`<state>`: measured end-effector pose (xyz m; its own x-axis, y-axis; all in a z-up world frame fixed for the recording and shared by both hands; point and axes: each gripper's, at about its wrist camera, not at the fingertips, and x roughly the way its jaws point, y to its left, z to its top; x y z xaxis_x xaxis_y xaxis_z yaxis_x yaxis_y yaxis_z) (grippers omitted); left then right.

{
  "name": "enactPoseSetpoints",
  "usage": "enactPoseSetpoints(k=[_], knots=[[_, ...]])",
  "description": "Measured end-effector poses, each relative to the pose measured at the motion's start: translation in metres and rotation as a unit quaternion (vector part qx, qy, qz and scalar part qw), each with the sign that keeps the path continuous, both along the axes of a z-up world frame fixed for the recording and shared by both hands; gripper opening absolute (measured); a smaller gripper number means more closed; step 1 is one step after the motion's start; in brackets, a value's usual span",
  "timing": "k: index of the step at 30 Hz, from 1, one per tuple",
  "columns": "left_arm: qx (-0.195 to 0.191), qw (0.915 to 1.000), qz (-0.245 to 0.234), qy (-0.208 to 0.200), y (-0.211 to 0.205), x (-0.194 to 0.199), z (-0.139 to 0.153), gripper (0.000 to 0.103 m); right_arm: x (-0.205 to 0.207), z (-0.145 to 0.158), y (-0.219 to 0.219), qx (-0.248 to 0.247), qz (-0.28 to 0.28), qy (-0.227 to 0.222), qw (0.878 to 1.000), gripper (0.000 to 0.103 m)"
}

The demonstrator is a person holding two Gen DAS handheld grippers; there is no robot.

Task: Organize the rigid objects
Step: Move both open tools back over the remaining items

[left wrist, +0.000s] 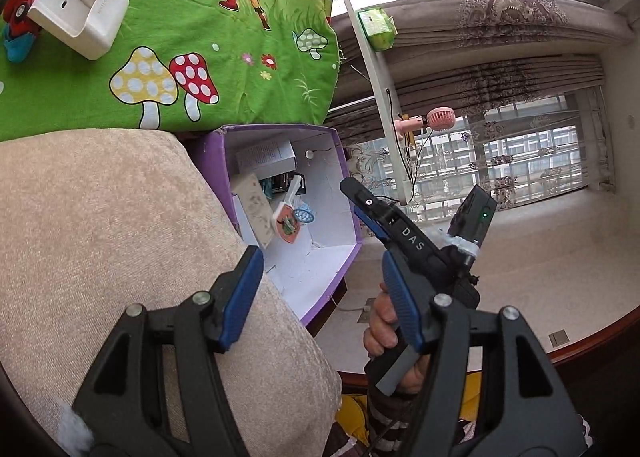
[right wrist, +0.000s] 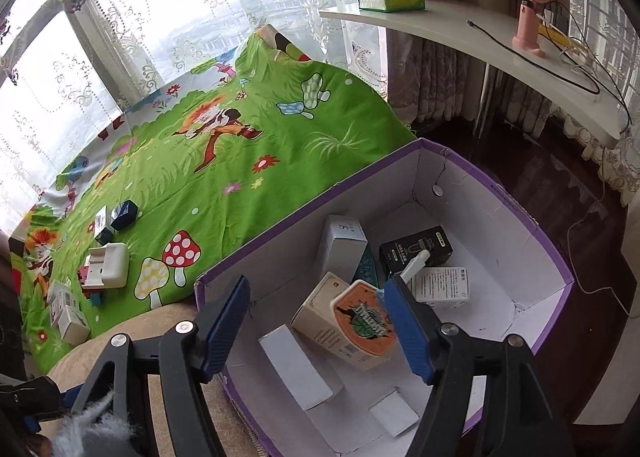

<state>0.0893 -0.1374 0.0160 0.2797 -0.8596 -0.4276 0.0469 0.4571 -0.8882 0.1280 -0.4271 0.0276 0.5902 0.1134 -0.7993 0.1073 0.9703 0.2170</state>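
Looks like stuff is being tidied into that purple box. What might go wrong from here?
Three things I would watch:

1. The purple box sits beside the beige cushion, apparently close to its edge, so a nudge from the right gripper might shift it.
2. The boxes inside already lean on each other; the orange paddle lies tilted on top and may slide.
3. The white holder looks bulky, so the open fingers may grip it poorly.

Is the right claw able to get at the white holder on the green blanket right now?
Probably yes. The right claw is open and empty over the purple box; the white holder sits uncovered on the blanket, off to its left.
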Motion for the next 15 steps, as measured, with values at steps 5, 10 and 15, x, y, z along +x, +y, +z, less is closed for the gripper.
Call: enactPoseSetpoints(k=[5,10,15], knots=[[0.0,1.0,0.0,-0.002,0.0,0.0,0.001,0.065,0.0,0.0,-0.001,0.0,0.0,0.001,1.0,0.072],[-0.002,1.0,0.006,-0.002,0.004,0.0,0.001,0.065,0.0,-0.002,0.004,0.002,0.008,0.003,1.0,0.072],[-0.005,0.9997,0.025,-0.006,0.021,-0.003,0.004,0.065,0.0,-0.004,0.015,0.002,0.022,0.007,1.0,0.072]])
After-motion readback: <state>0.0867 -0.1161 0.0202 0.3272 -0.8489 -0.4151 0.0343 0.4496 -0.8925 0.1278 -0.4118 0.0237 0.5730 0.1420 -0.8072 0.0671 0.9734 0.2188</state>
